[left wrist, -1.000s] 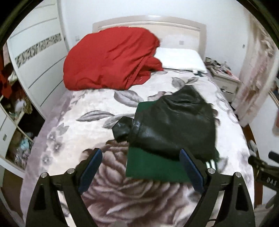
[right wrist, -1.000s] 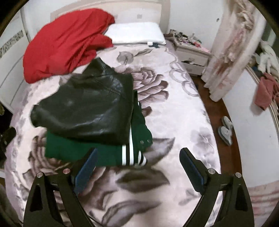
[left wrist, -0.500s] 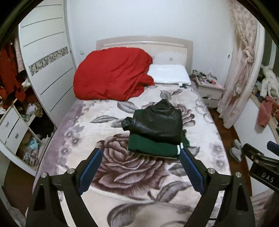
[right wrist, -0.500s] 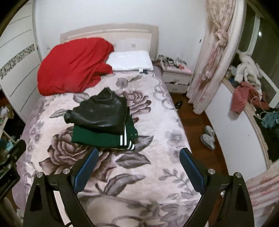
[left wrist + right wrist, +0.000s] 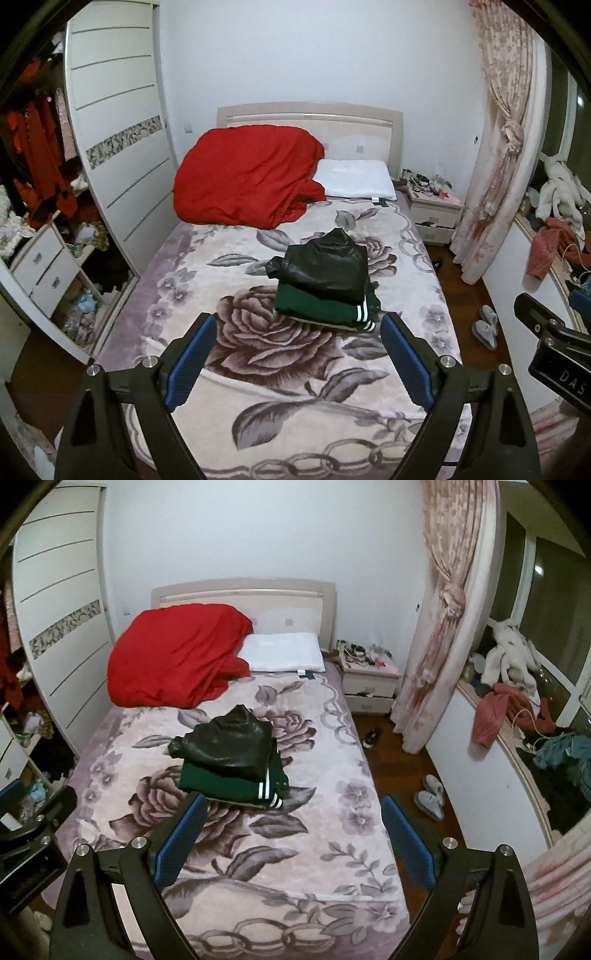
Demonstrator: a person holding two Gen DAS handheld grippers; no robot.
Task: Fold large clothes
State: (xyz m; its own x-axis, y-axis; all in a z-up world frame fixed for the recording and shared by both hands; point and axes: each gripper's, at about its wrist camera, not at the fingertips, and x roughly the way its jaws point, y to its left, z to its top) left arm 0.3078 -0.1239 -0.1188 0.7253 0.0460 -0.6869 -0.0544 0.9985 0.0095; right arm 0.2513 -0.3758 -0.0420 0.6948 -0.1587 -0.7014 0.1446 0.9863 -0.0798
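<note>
Stack: black jacket (image 5: 325,264) atop green jacket (image 5: 317,306) on bed (image 5: 258,373) | left claw (image 5: 299,363) released | right claw (image 5: 293,842) released

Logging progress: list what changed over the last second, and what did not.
Both tongs, left and right, pulled back from the bed, open and empty throughout. The black jacket stays stacked on the green garment; red quilt unmoved.

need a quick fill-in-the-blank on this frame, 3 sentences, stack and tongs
The black jacket lies on top of the folded ____ garment.
The stack sits on the floral ____.
Both the left tongs and right tongs are ____ and hold nothing.

Missing words: green; bed; open
</note>
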